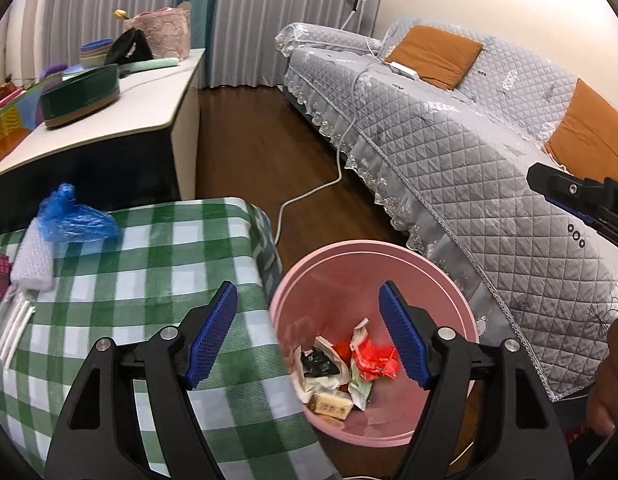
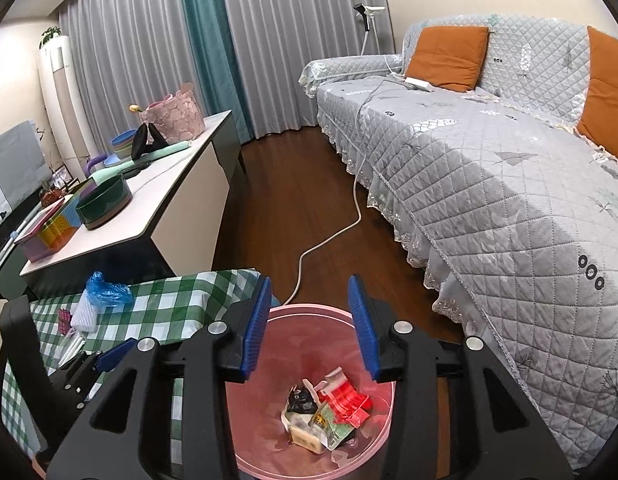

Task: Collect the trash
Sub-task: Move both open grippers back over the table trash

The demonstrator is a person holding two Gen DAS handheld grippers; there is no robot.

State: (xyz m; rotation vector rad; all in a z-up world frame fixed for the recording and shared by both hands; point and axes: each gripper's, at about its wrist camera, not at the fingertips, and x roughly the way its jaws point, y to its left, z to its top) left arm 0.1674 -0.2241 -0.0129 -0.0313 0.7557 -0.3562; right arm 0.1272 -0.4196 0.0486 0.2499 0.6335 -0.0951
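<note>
Leftmost, on the green-checked tabletop [image 1: 149, 264], lie a blue bag [image 1: 75, 218] and a white foam net [image 1: 33, 258] near the far left corner, with white sticks [image 1: 15, 330] in a clear sleeve along the left edge; a dark pink item at that edge is cut off by the frame. Behind the tabletop, a white side table [image 1: 149, 92] carries a green round box [image 1: 81, 94], stacked bowls [image 1: 95, 52] and a pink fabric basket [image 1: 159, 32]. Left gripper [image 1: 307, 338]: jaws set wide apart, nothing between the blue pads [image 1: 211, 340]; one pad over the tabletop's right edge, the other over the bin. Pink bin [image 1: 449, 292]: on the wooden floor, just beside the tabletop's right edge, between it and the sofa. Trash [image 1: 341, 364]: at the bottom of the bin, comprising a red wrapper [image 2: 347, 398], a black-and-white wrapper [image 2: 301, 400], a green-and-white packet [image 2: 333, 424] and a small tan block [image 2: 305, 438]. Right gripper [image 2: 311, 330]: above the bin's mouth, jaws parted and empty; its tip shows at the right edge of the left wrist view. White cable [image 2: 329, 240]: runs across the floor from the sofa towards the bin. Rightmost, the sofa [image 2: 509, 184], under a grey quilted cover, bears orange cushions [image 2: 449, 56]
</note>
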